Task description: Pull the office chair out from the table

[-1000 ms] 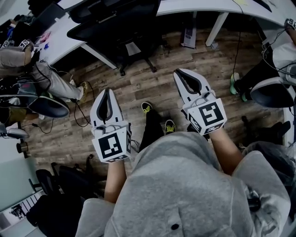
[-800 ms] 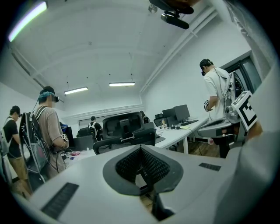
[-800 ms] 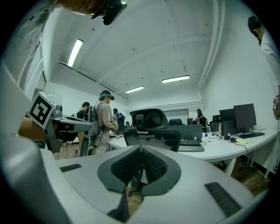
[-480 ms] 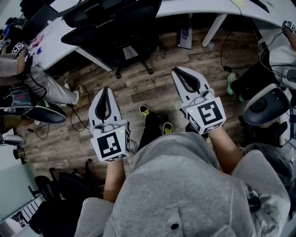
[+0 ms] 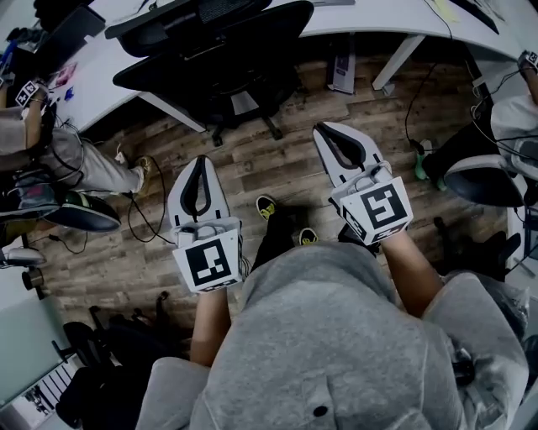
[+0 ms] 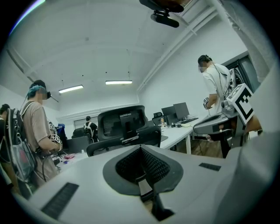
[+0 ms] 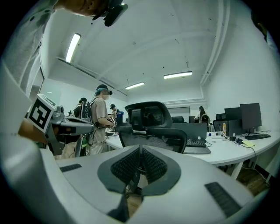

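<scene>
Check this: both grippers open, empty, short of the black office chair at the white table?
Wrong on open: left gripper and right gripper are shut, per their own gripper views. Both are empty, short of the office chair at the table.

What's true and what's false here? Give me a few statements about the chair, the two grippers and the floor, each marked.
1. The office chair stands pushed in at the white table. True.
2. The left gripper and the right gripper are both shut, with nothing between their jaws. True.
3. The right gripper is clamped on the office chair. False: it hangs apart from the chair, over the floor.
4. The floor is blue carpet. False: it is wooden planks.
</scene>
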The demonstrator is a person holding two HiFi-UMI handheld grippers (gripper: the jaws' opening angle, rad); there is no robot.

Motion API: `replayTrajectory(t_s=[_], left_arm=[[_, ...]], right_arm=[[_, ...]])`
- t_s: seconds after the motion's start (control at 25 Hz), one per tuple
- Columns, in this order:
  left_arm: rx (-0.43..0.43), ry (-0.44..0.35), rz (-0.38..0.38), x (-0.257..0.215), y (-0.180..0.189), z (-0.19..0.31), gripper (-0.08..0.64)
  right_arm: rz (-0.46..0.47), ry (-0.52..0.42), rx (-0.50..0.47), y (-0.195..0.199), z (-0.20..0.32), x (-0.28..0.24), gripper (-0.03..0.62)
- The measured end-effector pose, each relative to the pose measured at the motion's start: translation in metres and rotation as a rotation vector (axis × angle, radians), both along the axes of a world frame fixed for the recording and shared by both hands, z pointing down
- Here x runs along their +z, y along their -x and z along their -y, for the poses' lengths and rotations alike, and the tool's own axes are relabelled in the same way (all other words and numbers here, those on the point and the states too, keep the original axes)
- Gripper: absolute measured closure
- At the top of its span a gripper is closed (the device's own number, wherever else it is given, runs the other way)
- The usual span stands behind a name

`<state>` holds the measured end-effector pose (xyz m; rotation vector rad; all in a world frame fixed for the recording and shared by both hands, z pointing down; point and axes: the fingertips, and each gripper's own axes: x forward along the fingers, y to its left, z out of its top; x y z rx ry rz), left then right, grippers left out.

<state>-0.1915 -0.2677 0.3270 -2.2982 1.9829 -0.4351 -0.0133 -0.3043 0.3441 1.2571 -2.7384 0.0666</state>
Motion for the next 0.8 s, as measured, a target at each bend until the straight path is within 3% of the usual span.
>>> replayTrajectory(t_s=[0.24, 0.56, 0.8], left_arm=[[0.032, 0.039, 0.005, 0.004, 0.011, 0.028, 0.548], [0.065, 0.051, -0.093, 0.007, 0.034, 0.057, 0.548], [0.084, 0.044, -0.118, 0.006, 0.053, 0.076, 0.548]], right_arm=[[-0.007, 0.007, 0.003, 0.018, 0.028, 0.001, 0.554], [-0.044, 0.005, 0.004, 0.041, 0.05, 0.0, 0.554], [-0.078, -0.015, 0.003, 0.061, 0.065, -0.008, 0.554]])
